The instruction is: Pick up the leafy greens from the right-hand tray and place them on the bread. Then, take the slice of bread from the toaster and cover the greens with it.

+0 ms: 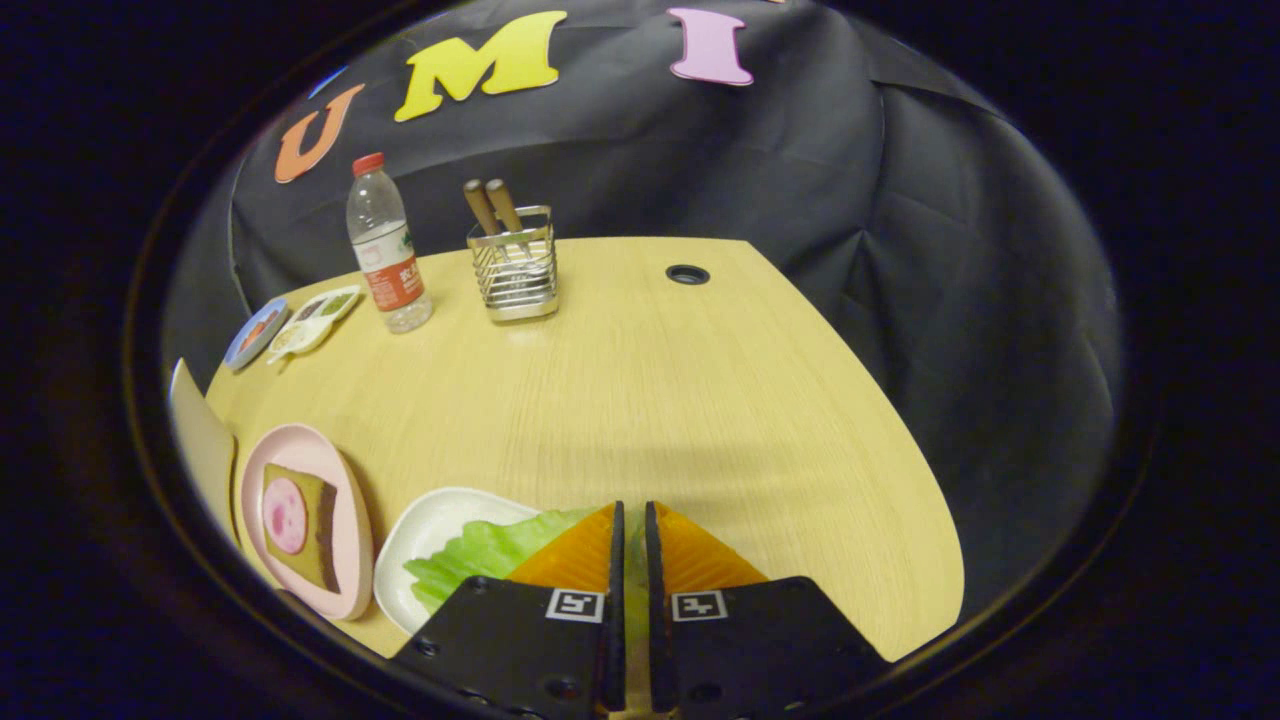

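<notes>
The leafy greens (480,555) lie on a white tray (425,520) just left of my fingers, and a strip of green leaf runs into the thin gap between them. My gripper (632,510) is shut on that edge of the greens, low over the wooden table (650,400). Left of the tray, a pink plate (345,480) holds a slice of bread (318,500) topped with a round pink slice of ham (285,515). A cream-coloured body (200,440), cut off at the far left beyond the plate, may be the toaster.
At the back of the table stand a water bottle (385,250) with a red cap and a wire holder (515,265) with two wooden handles. Two small dishes (290,325) lie to the bottle's left. A cable hole (687,274) sits near the far edge. The table's right edge curves close by.
</notes>
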A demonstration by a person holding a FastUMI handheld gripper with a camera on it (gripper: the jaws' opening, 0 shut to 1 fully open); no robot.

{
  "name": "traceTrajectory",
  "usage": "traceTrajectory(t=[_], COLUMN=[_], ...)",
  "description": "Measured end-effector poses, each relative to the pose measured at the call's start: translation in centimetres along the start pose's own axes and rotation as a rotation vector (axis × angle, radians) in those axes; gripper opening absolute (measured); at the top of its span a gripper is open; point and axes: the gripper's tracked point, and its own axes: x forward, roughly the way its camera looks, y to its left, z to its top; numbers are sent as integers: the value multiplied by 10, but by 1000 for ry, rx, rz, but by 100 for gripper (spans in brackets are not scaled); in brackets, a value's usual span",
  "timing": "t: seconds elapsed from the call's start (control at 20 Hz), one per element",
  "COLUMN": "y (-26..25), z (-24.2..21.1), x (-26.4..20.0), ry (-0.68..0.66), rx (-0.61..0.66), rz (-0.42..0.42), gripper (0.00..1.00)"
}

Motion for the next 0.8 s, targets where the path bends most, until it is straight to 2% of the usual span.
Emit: traceTrajectory(t=[0.05,0.1,0.5,0.8], y=[-1,-3,11,30], z=[-1,-2,28,28], x=[-4,-5,-69,-96], ry=[7,-6,-145,-176], rx=[-4,-4,13,1], rz=[-7,-7,18,25], gripper=[10,1,0,0])
